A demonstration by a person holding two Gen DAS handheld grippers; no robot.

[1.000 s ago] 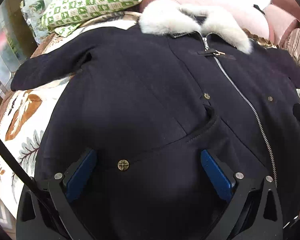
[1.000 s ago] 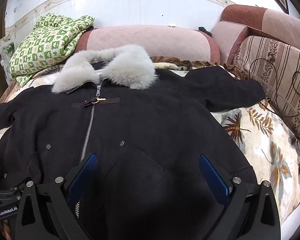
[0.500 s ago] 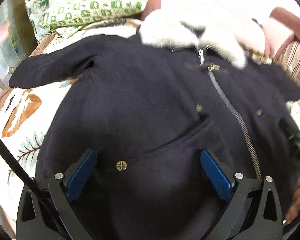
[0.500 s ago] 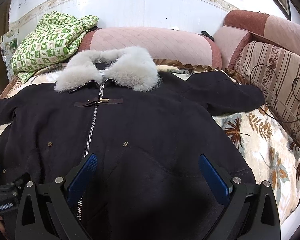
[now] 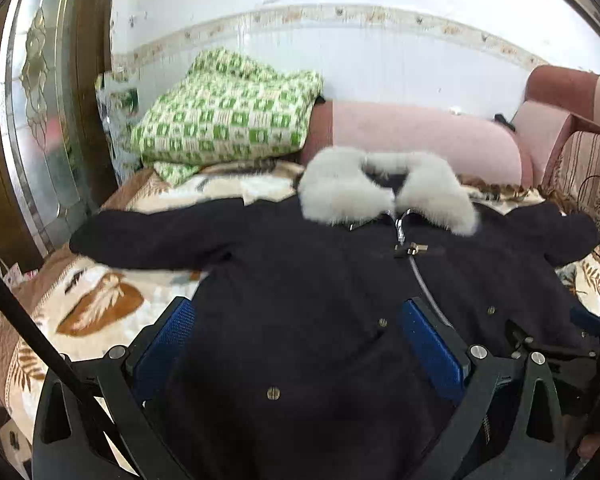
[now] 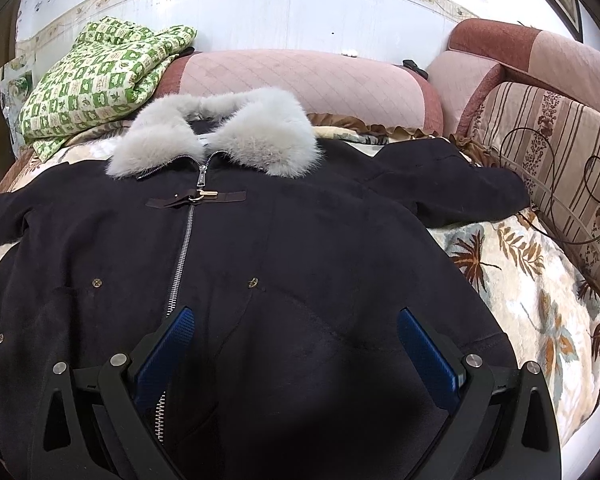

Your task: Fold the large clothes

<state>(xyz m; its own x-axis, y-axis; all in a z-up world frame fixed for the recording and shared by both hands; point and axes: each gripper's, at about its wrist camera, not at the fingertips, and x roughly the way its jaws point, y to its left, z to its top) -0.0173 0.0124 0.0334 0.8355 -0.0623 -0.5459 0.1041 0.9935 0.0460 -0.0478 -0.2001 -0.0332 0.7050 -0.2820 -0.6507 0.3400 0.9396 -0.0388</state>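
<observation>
Left gripper [image 5: 296, 344] held low over the coat [image 5: 300, 300], jaws spread wide, nothing between the blue pads [image 5: 430, 346]; aimed up the coat's front toward the fur collar [image 5: 388, 196]. Right gripper [image 6: 296, 344] likewise spread and empty, poised over the coat's lower front beside the zipper [image 6: 182, 256]. Coat lying flat, zipped, sleeves out, on the leaf-print blanket [image 6: 540, 292]. Beyond the collar, pink bolster [image 6: 300, 80]; left of it, green checked quilt [image 6: 96, 76].
</observation>
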